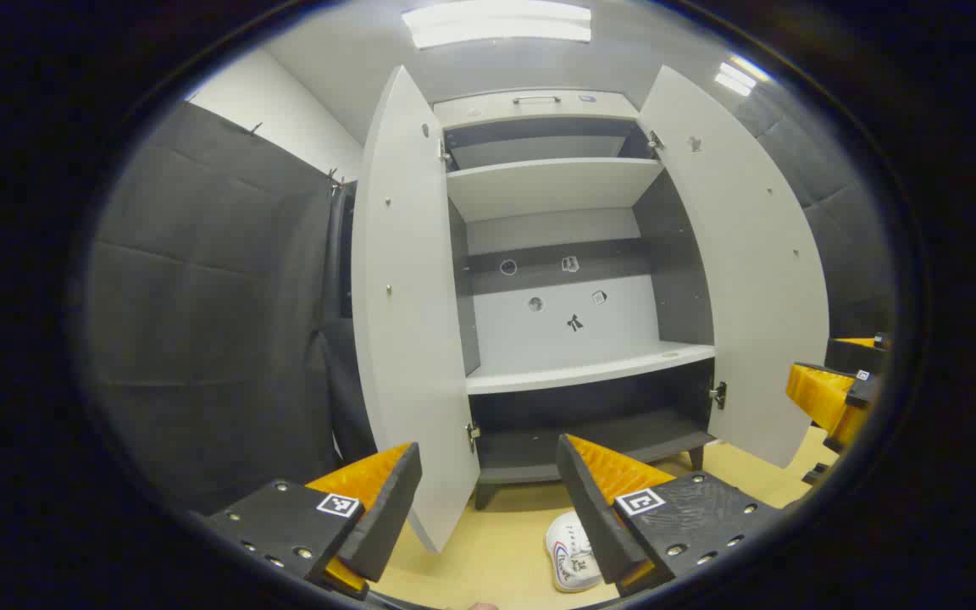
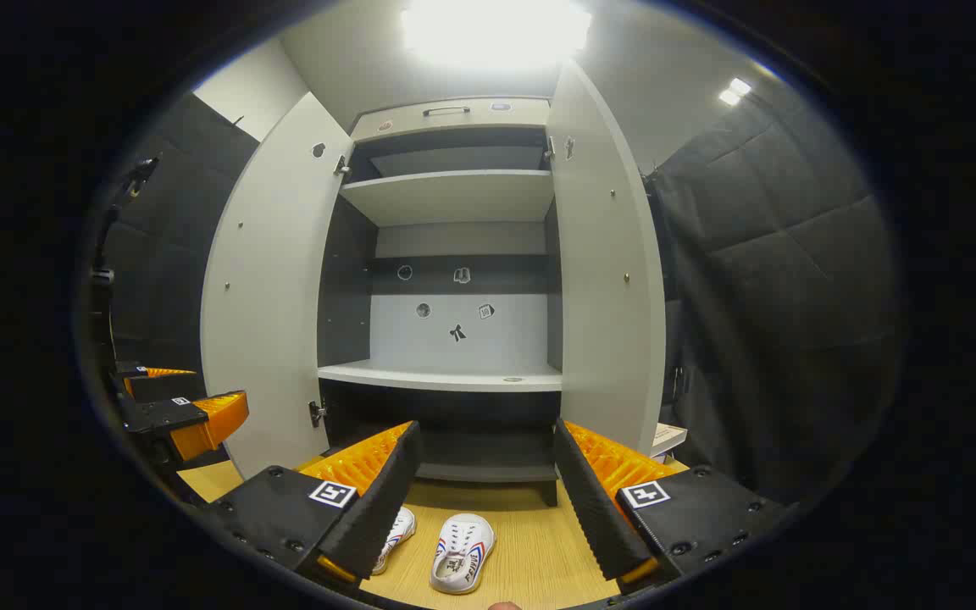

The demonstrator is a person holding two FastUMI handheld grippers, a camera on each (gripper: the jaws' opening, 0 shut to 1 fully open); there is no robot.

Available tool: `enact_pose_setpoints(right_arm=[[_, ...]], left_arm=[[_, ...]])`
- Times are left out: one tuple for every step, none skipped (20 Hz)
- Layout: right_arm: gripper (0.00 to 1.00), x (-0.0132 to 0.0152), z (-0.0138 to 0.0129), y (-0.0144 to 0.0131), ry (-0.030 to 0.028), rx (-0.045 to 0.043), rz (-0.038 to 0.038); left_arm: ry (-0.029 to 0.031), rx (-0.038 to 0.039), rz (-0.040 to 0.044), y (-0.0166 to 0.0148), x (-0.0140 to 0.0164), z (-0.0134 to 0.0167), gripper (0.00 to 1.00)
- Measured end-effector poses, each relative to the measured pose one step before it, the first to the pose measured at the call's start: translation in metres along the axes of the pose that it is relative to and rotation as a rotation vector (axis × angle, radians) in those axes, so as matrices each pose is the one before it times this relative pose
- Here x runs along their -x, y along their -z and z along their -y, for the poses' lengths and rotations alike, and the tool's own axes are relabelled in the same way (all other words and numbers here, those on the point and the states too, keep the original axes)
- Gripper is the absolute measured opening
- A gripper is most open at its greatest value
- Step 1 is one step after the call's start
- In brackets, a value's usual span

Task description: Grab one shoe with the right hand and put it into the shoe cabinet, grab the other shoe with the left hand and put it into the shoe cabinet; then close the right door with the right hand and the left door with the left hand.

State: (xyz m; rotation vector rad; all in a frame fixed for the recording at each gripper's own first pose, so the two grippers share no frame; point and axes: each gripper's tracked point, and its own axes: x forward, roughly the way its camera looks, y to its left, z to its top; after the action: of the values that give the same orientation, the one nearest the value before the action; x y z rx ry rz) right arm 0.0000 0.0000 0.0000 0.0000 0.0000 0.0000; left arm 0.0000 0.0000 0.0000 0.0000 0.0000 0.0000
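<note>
The white shoe cabinet (image 1: 556, 373) (image 2: 454, 377) stands ahead with both doors swung wide: left door (image 1: 407, 322) (image 2: 272, 288), right door (image 1: 742, 271) (image 2: 607, 280). Its shelves hold nothing. Two white shoes lie on the wooden floor in front. One shoe (image 2: 461, 552) shows whole between my right gripper's fingers; the other (image 2: 393, 535) peeks out beside the left finger. In the left gripper view one shoe (image 1: 571, 552) lies by the right finger. My left gripper (image 1: 488, 508) and right gripper (image 2: 481, 500) both hang open above the floor, holding nothing. Each shows at the other view's edge (image 1: 835, 394) (image 2: 179, 407).
Dark padded booth walls (image 1: 217, 313) (image 2: 776, 322) close in on both sides. A flat white object (image 2: 668, 439) lies on the floor behind the right door. Wooden floor (image 2: 530, 551) stretches between the grippers and the cabinet.
</note>
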Motion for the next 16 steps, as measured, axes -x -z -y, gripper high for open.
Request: enact_pose_setpoints(right_arm=[[0.96, 0.00052, 0.00006, -0.0001, 0.0016, -0.00278, 0.00133], [0.98, 0.00007, -0.00013, -0.00025, 0.00128, 0.00034, -0.00149], [0.98, -0.00016, 0.00122, 0.00031, 0.00223, 0.00197, -0.00202], [0.98, 0.00011, 0.0007, 0.00055, 0.00206, 0.00126, -0.00306], [0.98, 0.00108, 0.00055, 0.00057, 0.00229, -0.00053, -0.00246], [0.98, 0.00054, 0.00042, -0.00007, 0.0019, -0.00226, -0.00143], [0.98, -0.00029, 0.0001, -0.00011, 0.00154, -0.00209, -0.00097], [0.98, -0.00007, 0.00029, -0.00037, 0.00217, -0.00089, 0.00043], [0.98, 0.00006, 0.0005, 0.00065, 0.0021, -0.00003, -0.0007], [0.98, -0.00067, 0.00069, -0.0005, 0.00283, -0.00023, -0.00031], [0.98, 0.00015, 0.00023, 0.00031, 0.00224, -0.00068, -0.00017], [0.97, -0.00002, 0.00061, -0.00016, 0.00267, -0.0014, -0.00098], [0.98, 0.00058, 0.00066, 0.00004, 0.00243, -0.00199, -0.00024], [0.98, 0.00057, -0.00008, -0.00041, 0.00165, -0.00047, 0.00015], [0.98, 0.0001, 0.00097, 0.00043, 0.00197, 0.00075, -0.00016], [0.98, 0.00027, 0.00023, -0.00048, 0.00036, 0.00174, -0.00083]], left_arm=[[0.00239, -0.00154, 0.00342, -0.00201, -0.00018, 0.00023, 0.94], [0.00118, 0.00021, 0.00259, -0.00054, 0.00031, 0.00038, 0.92], [0.00106, 0.00115, -0.00009, -0.00063, -0.00048, 0.00016, 0.92], [0.00122, 0.00067, 0.00066, 0.00065, 0.00001, 0.00016, 0.92], [0.00142, -0.00092, 0.00215, -0.00118, 0.0004, 0.00028, 0.92], [0.00009, -0.00197, 0.00291, -0.00077, -0.00004, -0.00007, 0.92], [0.00076, -0.00303, 0.00227, -0.00059, 0.00031, 0.00005, 0.92], [0.00042, -0.00351, 0.00211, -0.00068, 0.00007, 0.00021, 0.93], [0.00153, -0.00253, 0.001, -0.00116, 0.00029, 0.00044, 0.93], [-0.00042, -0.00197, 0.00087, 0.00105, 0.00019, -0.00034, 0.93], [-0.00096, -0.00038, 0.00013, -0.00083, -0.00029, -0.00074, 0.93], [-0.00059, 0.00122, -0.00037, 0.00047, 0.00078, -0.00007, 0.93], [-0.00063, 0.00201, 0.0004, -0.00101, 0.00065, -0.00029, 0.93], [-0.0004, 0.00077, 0.00184, -0.00022, 0.00045, -0.0003, 0.93], [-0.00041, -0.0011, 0.00087, -0.00101, -0.00026, -0.00047, 0.93], [0.0016, -0.00073, 0.00192, -0.0006, 0.00056, 0.00004, 0.94]])
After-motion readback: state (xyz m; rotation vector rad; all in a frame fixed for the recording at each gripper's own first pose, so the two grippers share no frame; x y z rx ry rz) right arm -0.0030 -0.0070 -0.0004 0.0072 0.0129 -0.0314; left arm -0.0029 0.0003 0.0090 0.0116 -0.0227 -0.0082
